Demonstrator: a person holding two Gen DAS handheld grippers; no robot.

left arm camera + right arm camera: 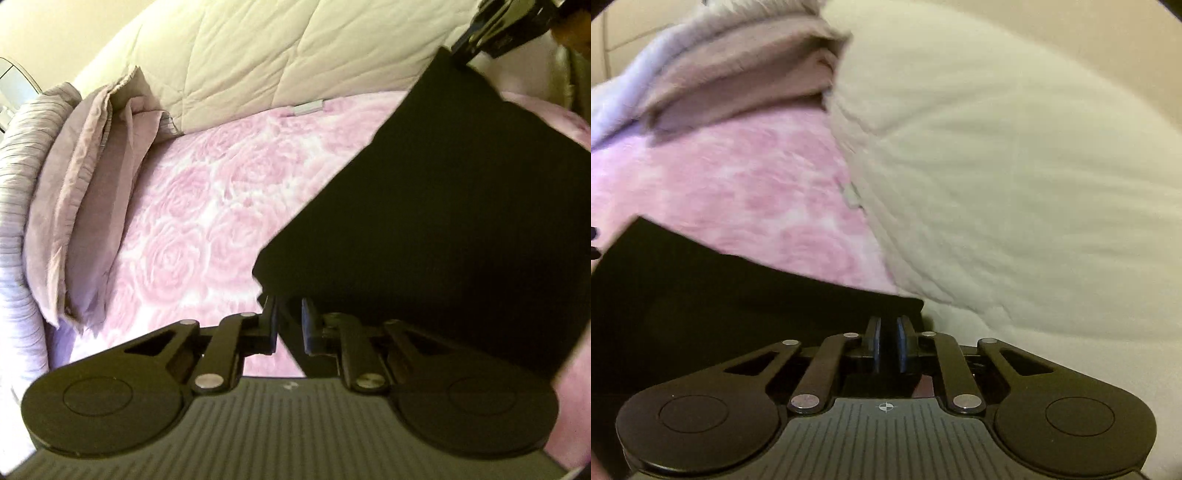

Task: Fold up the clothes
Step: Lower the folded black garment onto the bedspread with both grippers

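Black garment [443, 221], stretched flat and taut above the pink rose-patterned bedspread [192, 221], held at two corners. Near corner pinched in the left gripper [290, 321], fingers closed onto the cloth edge, gripper low and angled forward along the garment's lower edge. Far corner, at the top right of the left wrist view, clamped by the right gripper [469, 40], reaching in from above. In the right wrist view, the same garment [720, 302] spread leftward from the right gripper [888, 343], blue pads nearly together with the corner of the cloth caught just at their tips. Left of the garment, open bedspread [738, 184]. Beyond the garment, a cream quilted comforter [277, 55] bunched along the far side. Further left, folded mauve bedding [85, 192] and a ribbed lilac cover [18, 221] at the bed's edge. Comforter [1015, 166] directly right of the garment's corner, close by.
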